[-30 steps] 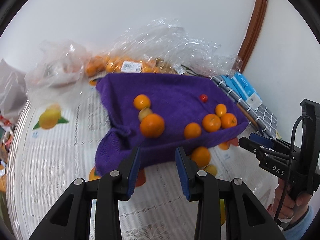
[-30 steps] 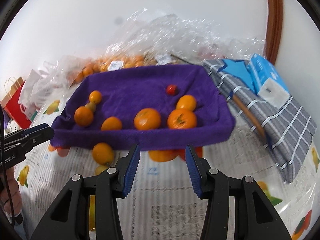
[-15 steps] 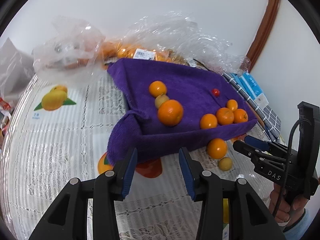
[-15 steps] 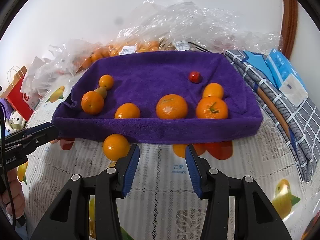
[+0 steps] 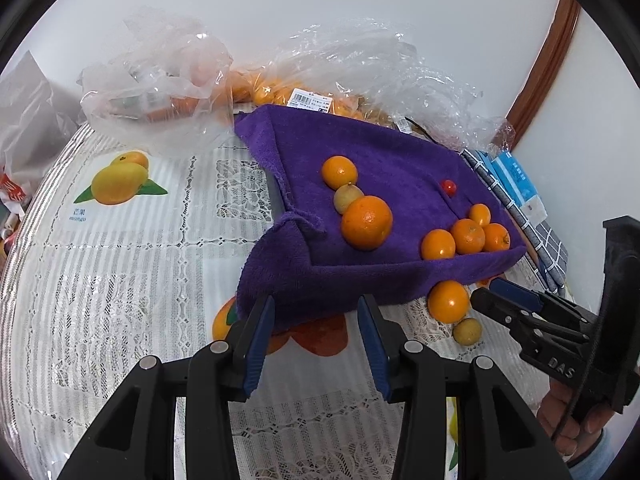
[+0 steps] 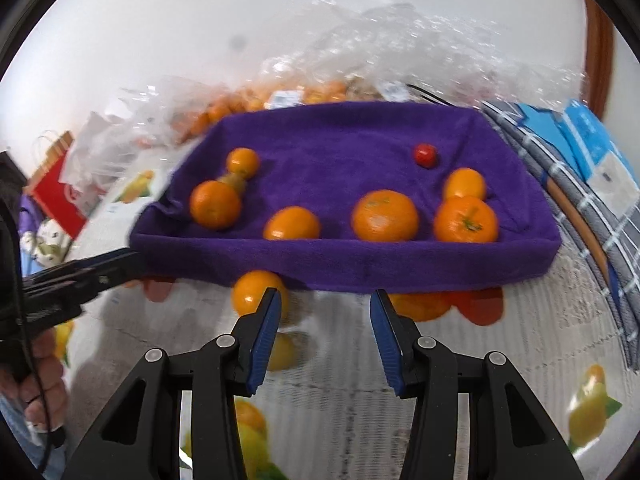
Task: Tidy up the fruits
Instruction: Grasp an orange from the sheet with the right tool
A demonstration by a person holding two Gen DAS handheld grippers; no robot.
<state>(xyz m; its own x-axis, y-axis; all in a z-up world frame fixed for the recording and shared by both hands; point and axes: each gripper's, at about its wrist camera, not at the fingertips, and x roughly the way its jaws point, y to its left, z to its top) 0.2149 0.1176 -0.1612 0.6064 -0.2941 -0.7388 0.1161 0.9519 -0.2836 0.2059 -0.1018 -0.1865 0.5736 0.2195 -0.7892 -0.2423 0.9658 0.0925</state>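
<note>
The left hand-held gripper (image 5: 314, 330) hovers with jaws parted and empty, having just widened, before a purple towel (image 5: 384, 160) bearing oranges (image 5: 366, 222). The right hand-held gripper (image 6: 324, 326), also parted and empty, faces a loose orange (image 6: 256, 292) on the counter (image 6: 520, 336), likely the next pick.

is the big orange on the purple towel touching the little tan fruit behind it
Touching. The left wrist view shows the big orange pressed against the tan fruit, no gap.
</note>
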